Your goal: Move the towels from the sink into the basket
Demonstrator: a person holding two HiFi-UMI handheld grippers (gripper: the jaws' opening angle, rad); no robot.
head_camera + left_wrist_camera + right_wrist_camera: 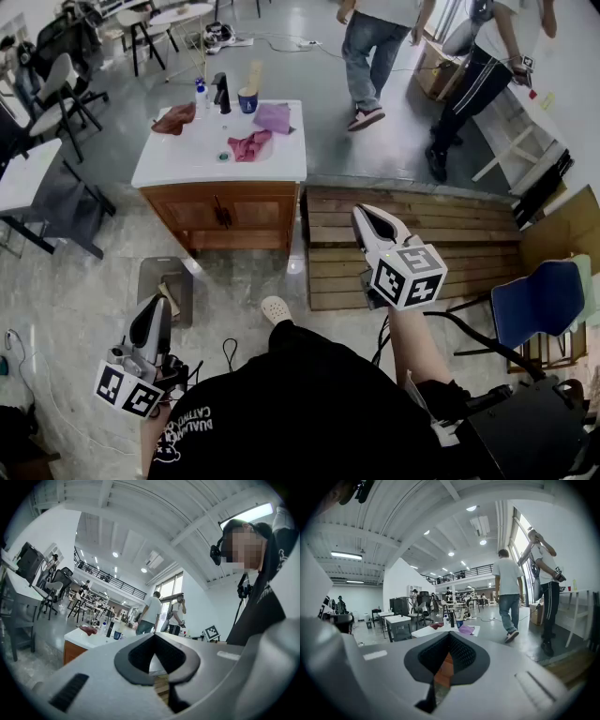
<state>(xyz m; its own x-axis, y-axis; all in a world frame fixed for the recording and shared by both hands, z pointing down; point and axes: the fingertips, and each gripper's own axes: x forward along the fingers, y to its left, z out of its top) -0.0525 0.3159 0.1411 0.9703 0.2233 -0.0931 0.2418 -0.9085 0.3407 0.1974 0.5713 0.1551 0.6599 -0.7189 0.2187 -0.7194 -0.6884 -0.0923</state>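
Both tongs clenched, nothing in either: left gripper [157, 309] low by person's side, right gripper [364, 217] held out front. Both well short of white sink countertop on wooden cabinet [187, 164]. Crumpled pink towel [248, 144] lies in basin, mid-counter. Rust-red towel [174, 118] at back left corner, flat purple towel [273, 117] at back right corner, blue cup [247, 99] on back edge. Grey basket on floor [150, 269] sits off cabinet's front left corner, something tan inside, can't make out what.
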